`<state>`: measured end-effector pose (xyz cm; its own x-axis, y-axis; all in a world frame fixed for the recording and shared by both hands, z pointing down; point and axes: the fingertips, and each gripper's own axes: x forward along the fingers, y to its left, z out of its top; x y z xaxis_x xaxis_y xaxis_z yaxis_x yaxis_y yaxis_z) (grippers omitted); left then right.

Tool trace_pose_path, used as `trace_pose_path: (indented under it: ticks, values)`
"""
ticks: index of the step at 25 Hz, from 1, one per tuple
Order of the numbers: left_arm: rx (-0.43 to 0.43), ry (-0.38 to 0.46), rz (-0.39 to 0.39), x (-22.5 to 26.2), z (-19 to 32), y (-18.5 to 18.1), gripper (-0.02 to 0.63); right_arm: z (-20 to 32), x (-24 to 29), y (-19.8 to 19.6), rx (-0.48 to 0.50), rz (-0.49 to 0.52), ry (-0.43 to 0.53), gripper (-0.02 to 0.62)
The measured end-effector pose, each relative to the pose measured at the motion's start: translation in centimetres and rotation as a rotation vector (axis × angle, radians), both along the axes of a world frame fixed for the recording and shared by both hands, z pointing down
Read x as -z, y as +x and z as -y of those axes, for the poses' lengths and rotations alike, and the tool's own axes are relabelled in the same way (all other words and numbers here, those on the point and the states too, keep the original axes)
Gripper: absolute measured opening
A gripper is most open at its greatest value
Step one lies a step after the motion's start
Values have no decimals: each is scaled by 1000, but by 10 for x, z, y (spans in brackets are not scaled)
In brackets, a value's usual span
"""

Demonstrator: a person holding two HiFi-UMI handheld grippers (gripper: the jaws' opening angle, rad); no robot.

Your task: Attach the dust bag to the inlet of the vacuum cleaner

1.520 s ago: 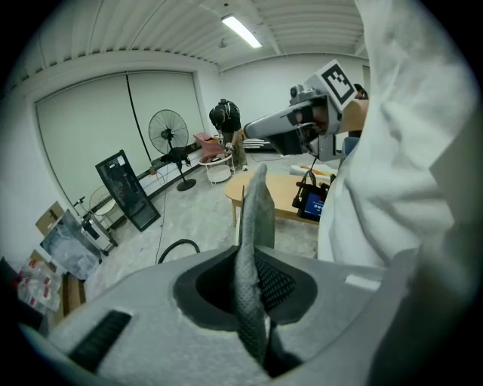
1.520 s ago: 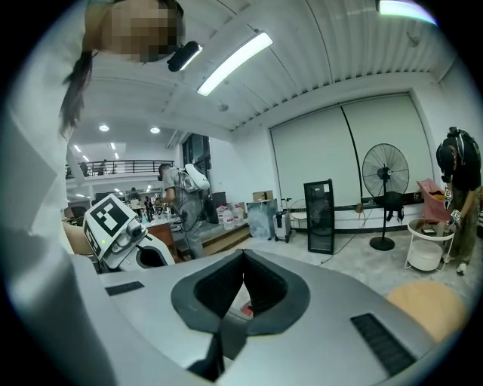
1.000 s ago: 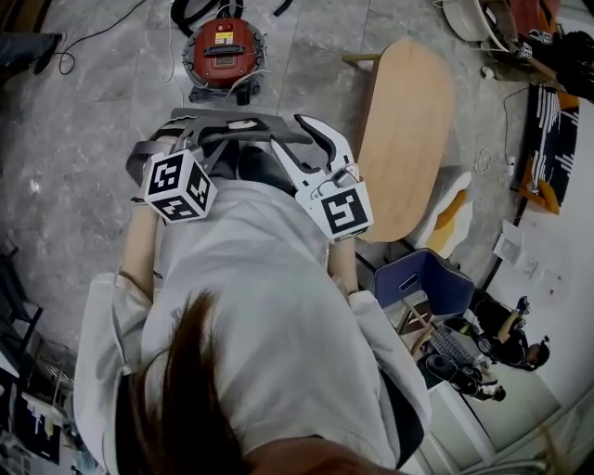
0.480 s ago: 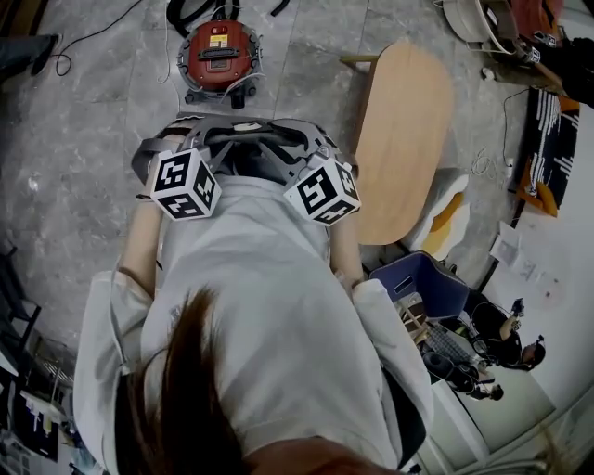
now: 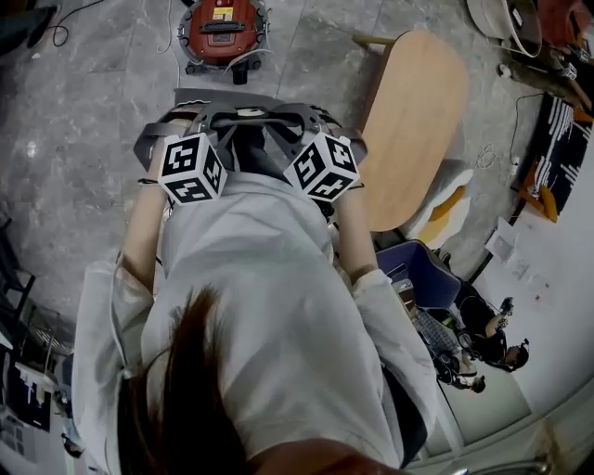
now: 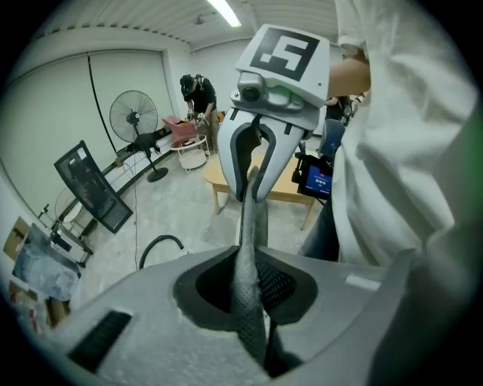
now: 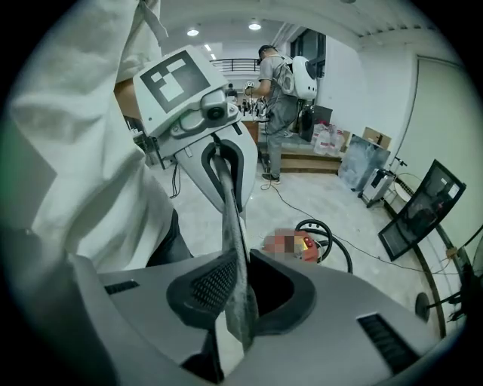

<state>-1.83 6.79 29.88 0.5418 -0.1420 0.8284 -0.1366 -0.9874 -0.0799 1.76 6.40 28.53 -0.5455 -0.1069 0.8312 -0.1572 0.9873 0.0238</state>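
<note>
The dust bag shows as a taut strip of grey cloth (image 6: 251, 249) stretched between my two grippers. My left gripper (image 6: 253, 341) is shut on one end of it. Across from it, the right gripper (image 6: 252, 179) pinches the other end. In the right gripper view the same cloth (image 7: 235, 256) runs from my right gripper (image 7: 235, 326) up to the left gripper (image 7: 224, 172). The right jaws have just been closing, with the cloth between them. The red vacuum cleaner (image 5: 223, 23) stands on the floor ahead, also visible as the red vacuum (image 7: 311, 245). Both marker cubes (image 5: 190, 167) (image 5: 323, 167) sit side by side in front of the person's chest.
A light wooden table (image 5: 413, 121) stands to the right of the person. A black hose (image 7: 332, 234) curls beside the vacuum. A standing fan (image 6: 134, 121) and a black rack (image 6: 90, 188) are off to the left. People work in the background.
The right gripper has dropped and rolled over, so its cube now sits level with the left one. Both hands have sunk a little. The vacuum sits nearer the picture's top edge.
</note>
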Motion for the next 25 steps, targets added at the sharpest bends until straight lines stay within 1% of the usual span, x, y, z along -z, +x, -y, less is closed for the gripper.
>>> trace_pose_path:
  ticks: [4, 7, 11, 14, 17, 20, 25]
  values:
    - [18, -53, 2, -22, 5, 4, 40, 8, -21, 4, -3, 47, -87, 52]
    - [21, -87, -2, -37, 7, 10, 40, 12, -34, 9, -17, 45, -134, 60]
    - [54, -144, -29, -57, 11, 20, 40, 17, -51, 18, -37, 29, -142, 57]
    - [79, -176, -35, -75, 11, 22, 40, 18, -69, 21, -44, 3, -147, 52]
    - [98, -185, -25, -91, 11, 22, 41, 17, -85, 21, -38, -22, -155, 51]
    - [119, -186, -12, -103, 11, 22, 41, 16, -98, 21, -41, -22, -175, 49]
    - [142, -201, -22, -125, 9, 23, 41, 15, -120, 22, -12, -55, -177, 46]
